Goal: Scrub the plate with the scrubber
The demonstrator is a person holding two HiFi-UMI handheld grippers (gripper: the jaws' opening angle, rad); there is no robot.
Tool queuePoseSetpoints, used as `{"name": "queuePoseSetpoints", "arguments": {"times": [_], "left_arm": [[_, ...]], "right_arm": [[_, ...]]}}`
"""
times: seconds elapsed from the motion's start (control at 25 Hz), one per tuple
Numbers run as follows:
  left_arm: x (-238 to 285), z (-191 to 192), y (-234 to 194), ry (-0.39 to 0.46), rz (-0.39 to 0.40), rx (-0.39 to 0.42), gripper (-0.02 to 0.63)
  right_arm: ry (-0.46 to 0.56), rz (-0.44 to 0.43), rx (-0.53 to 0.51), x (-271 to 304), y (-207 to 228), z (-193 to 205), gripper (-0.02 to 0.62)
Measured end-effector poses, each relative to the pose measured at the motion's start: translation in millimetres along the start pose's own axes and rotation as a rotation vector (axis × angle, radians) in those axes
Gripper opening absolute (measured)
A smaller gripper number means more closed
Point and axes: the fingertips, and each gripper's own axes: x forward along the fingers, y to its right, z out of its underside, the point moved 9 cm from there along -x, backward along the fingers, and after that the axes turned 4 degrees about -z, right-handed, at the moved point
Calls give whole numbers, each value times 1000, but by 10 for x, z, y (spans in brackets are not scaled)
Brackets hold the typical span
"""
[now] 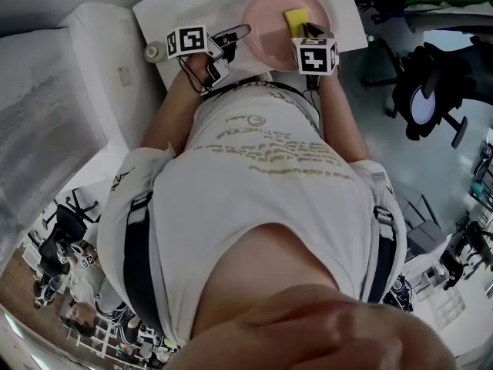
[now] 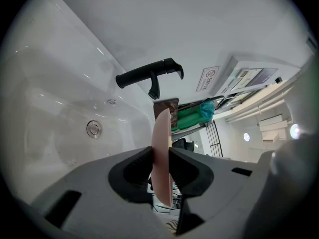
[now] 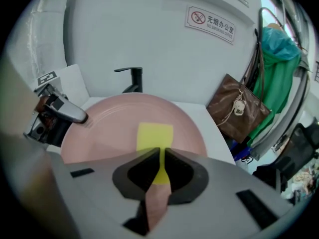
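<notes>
Two grippers engaged, one thing in each.

Left gripper (image 2: 160,157): jaws closed down to a narrow gap, pads pressed on both faces of the pink plate (image 2: 160,126) at its rim. In the left gripper view the plate shows edge-on, a thin upright line between the pads, running away from the camera toward the black faucet (image 2: 149,74). The white sink (image 2: 55,103) and its drain (image 2: 93,128) lie to the left of it.

Right gripper (image 3: 160,156): jaws nearly together, pinching the near end of the yellow scrubber (image 3: 155,136).

Scrubber: flat rectangle, long axis in line with the jaws, free end pointing away from the person toward the faucet. It lies flat on the plate's face, right of centre.

Head view: plate (image 1: 269,29) is held out in front of the person at the sink, its face turned up toward the camera. The left gripper (image 1: 236,35) is on its left rim and the right gripper (image 1: 308,31) on the scrubber (image 1: 295,17) at the right.

Right gripper view background: brown bag (image 3: 238,108) and green fabric (image 3: 279,78) hang at the right.
</notes>
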Motion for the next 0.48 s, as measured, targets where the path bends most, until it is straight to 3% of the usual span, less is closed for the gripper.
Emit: {"name": "queuePoseSetpoints", "arguments": {"times": [0.2,0.48], "left_arm": [[7,18,18,9,-14,-6,92],[-17,51,-43,14,-34,-25,92]], "right_arm": [[-52,40,116,-18,202,187,43],[-81,-41,173,-26,99,285,41]]}}
